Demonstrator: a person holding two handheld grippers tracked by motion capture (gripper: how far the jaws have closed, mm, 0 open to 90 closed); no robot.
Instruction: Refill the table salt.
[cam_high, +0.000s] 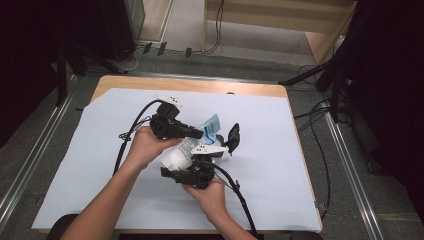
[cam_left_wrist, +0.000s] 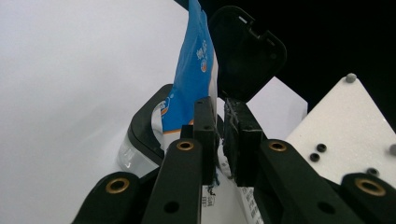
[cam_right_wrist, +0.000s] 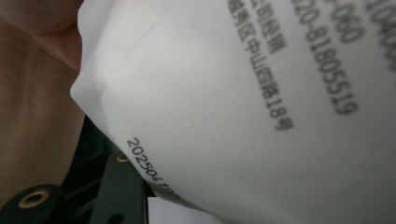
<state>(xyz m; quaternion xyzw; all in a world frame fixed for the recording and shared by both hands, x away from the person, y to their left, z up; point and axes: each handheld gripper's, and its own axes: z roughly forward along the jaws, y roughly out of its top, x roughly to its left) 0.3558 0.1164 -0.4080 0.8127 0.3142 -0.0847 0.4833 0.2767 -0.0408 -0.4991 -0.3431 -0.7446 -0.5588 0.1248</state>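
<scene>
A white pouch (cam_high: 186, 148) with a blue end (cam_high: 212, 125) is held in the air over the middle of the table. My left gripper (cam_high: 200, 134) is shut on it near the blue end, and the film runs between the pads (cam_left_wrist: 233, 135). The blue end (cam_left_wrist: 191, 79) stands at the mouth of a clear jar with a black rim (cam_left_wrist: 140, 135), whose black flip lid (cam_left_wrist: 247, 51) is open. My right gripper (cam_high: 172, 172) sits under the pouch's white bottom. The printed white film (cam_right_wrist: 243, 116) hides its jaws, so its grip is unclear.
A pale sheet (cam_high: 100, 165) covers the wooden table (cam_high: 190, 85). Black cables (cam_high: 125, 140) trail from both grippers across it. The left hand (cam_right_wrist: 32, 93) is close beside the pouch. Dark stands and floor cables (cam_high: 320, 120) lie beyond the table's right edge.
</scene>
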